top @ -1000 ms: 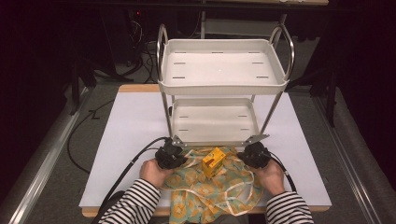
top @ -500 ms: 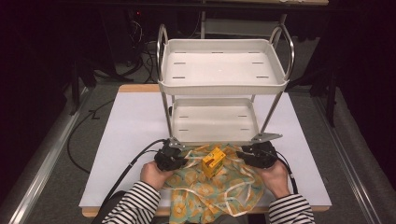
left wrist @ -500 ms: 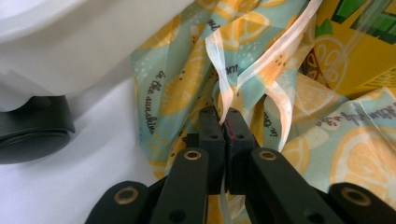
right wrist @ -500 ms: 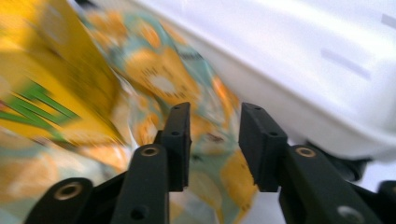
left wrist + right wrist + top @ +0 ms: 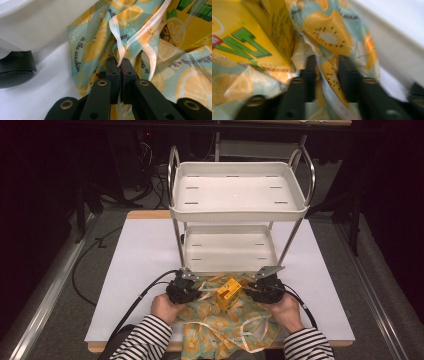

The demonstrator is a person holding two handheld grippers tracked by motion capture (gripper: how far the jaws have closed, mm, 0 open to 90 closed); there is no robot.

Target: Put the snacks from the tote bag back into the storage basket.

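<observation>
Since a second ago the two grippers have barely shifted; the right one has edged slightly outward, toward 3 o'clock, so the cloth between them looks to be getting pulled taut, probably to lift or spread it.

The left gripper (image 5: 184,290), at about 7 o'clock of the white surface (image 5: 130,270), has its fingers (image 5: 113,75) closed tight on a thin, translucent peach ribbon (image 5: 117,32) and a fold of the soft, crumpled teal cloth printed with orange citrus slices (image 5: 225,330). At 6 o'clock, on the cloth, stands a small glossy yellow cardboard carton with green lettering (image 5: 227,293). The right gripper (image 5: 262,290), at 5 o'clock, has its fingers (image 5: 348,75) partly apart with a ridge of cloth between them; whether they pinch it I cannot tell. Behind, at 12 o'clock, stands a two-tier white plastic trolley with chrome posts (image 5: 237,210).
</observation>
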